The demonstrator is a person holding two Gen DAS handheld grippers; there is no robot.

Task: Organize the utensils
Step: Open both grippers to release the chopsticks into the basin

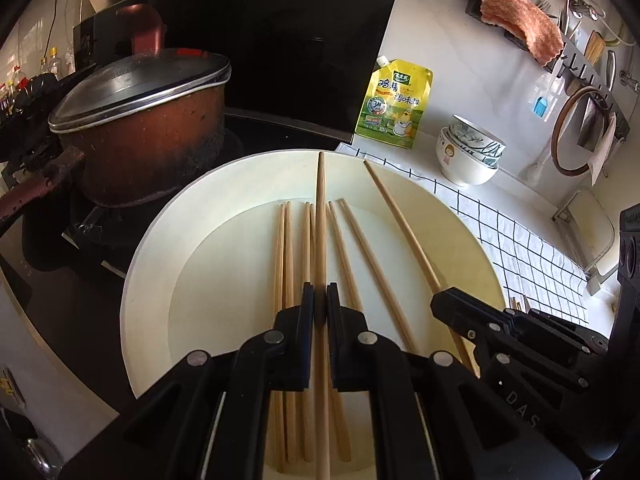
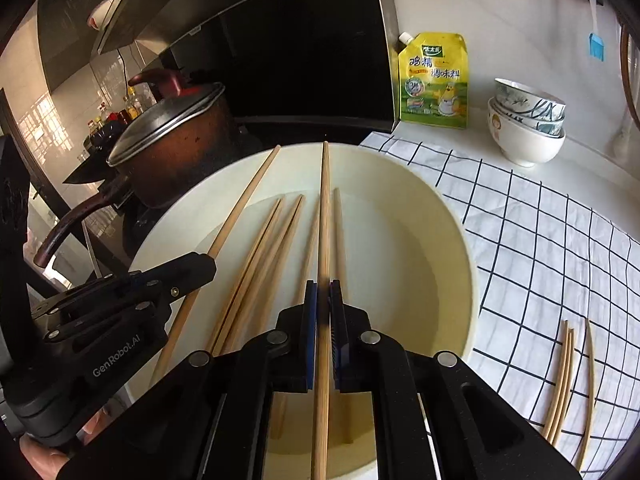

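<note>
desk [image 2: 440, 136]: white top, carries everything; stove with lidded pot [image 1: 148, 128] at 10 o'clock of the plate.
checked cloth [image 2: 540, 240]: spread at 3 o'clock of the plate; looks like the drop zone.
plate [image 1: 152, 264]: large, cream, centre of both views; source pile sits in it.
stacked bowls [image 2: 524, 124]: at 1 o'clock of the plate, untouched, off the cloth.
seasoning pouch [image 2: 434, 80]: upright at 12 o'clock behind the plate, not part of the job.
left tool [image 1: 320, 300]: jaws narrow, clamped on one chopstick; stick runs toward 12 o'clock, tip over the plate's far rim.
right tool [image 2: 323, 300]: jaws narrow, clamped on one chopstick; same heading, held above the plate.
left-held chopstick [image 1: 321, 216]: lifted clear of the pile, as far as the left wrist view shows.
right-held chopstick [image 2: 325, 208]: likewise above the loose ones.
loose chopsticks [image 1: 288, 264]: about six left flat in the plate well, roughly parallel, pointing 12 o'clock.
sorted chopsticks [image 2: 564, 384]: three on the cloth at 4 o'clock of the plate, two touching, one just beside.
done: judged roughly a quarter; three sticks moved.
in hand: two sticks picked, not yet placed.
left: place those two on the cloth, then clear the loose ones from the plate; whether pairing matters, cannot tell.
</note>
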